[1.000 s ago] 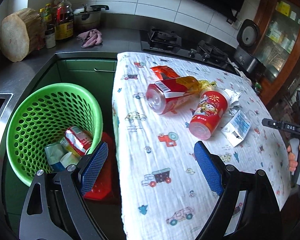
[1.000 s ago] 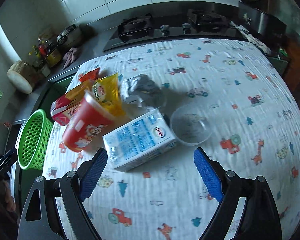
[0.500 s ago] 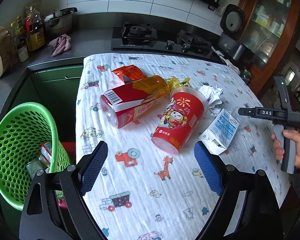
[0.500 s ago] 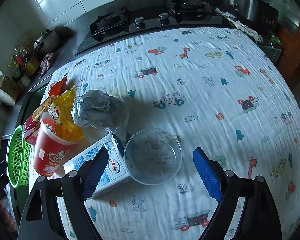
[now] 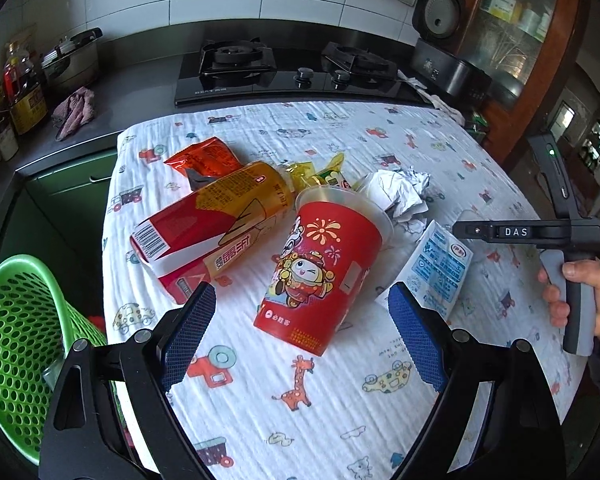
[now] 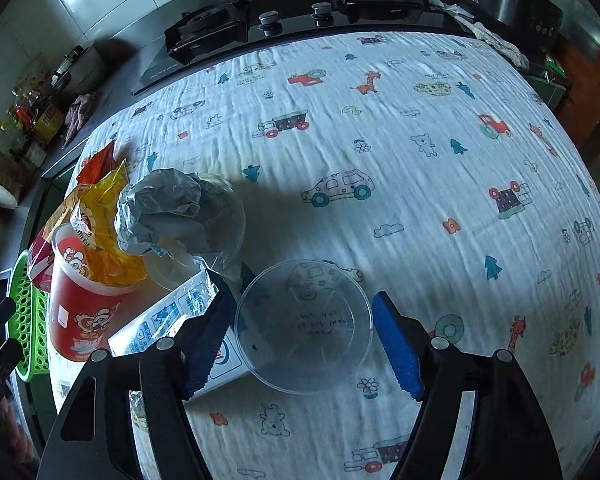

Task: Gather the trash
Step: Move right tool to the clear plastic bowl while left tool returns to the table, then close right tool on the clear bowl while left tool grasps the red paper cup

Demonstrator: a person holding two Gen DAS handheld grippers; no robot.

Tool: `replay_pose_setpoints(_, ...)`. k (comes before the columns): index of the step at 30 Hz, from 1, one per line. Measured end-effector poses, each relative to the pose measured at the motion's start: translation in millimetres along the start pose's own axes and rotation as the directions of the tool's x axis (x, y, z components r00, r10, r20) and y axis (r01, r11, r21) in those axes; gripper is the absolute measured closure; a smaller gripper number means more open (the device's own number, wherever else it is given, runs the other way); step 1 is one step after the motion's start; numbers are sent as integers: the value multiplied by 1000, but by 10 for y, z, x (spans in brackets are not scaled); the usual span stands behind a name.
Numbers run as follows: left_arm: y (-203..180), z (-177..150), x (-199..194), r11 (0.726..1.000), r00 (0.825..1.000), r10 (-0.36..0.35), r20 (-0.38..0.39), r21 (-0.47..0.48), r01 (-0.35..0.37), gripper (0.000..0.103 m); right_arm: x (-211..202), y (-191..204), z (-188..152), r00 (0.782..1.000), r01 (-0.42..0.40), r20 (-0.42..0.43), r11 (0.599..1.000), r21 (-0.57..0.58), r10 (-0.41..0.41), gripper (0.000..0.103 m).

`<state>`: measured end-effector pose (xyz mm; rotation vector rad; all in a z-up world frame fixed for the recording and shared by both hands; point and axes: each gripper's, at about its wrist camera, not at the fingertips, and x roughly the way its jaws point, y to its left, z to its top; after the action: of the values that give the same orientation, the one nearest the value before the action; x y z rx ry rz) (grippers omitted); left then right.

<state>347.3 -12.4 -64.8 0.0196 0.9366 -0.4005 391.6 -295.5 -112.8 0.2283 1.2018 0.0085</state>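
My left gripper point(image 5: 302, 316) is open and hangs over the printed cloth. Just ahead of its blue pads a red paper cup point(image 5: 320, 272) lies on its side. Around the cup lie a red-and-yellow snack tube point(image 5: 212, 228), an orange wrapper point(image 5: 204, 158), a yellow wrapper point(image 5: 312, 172), crumpled paper point(image 5: 396, 192) and a blue-and-white milk carton point(image 5: 440, 268). My right gripper point(image 6: 302, 312) points steeply down with its jaws closing. A clear plastic cup point(image 6: 304, 324) stands upright between the pads, which sit close to its rim on both sides. The carton point(image 6: 168, 320) lies against the left finger.
A green perforated basket point(image 5: 16, 340) with some trash stands left of the table, below its edge. A gas stove point(image 5: 292, 68) and a counter with bottles point(image 5: 24, 92) lie behind. A hand point(image 5: 588, 292) holds the right gripper's handle at the table's right side.
My left gripper swung right from above the green basket to over the table near the red cup. My right gripper dropped over the clear cup and its jaws narrowed around it.
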Motion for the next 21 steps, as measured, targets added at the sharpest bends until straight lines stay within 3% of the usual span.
replay_pose_setpoints(5, -79, 67, 228, 999, 999, 6, -38, 43, -5, 16, 27, -27, 2, 1000, -5, -14, 1000, 3, 5, 41)
replay_pose_setpoints(21, -143, 211, 653, 996, 993, -41, -108, 77, 49, 16, -131, -77, -39, 1000, -5, 2, 1000, -2, 5, 42)
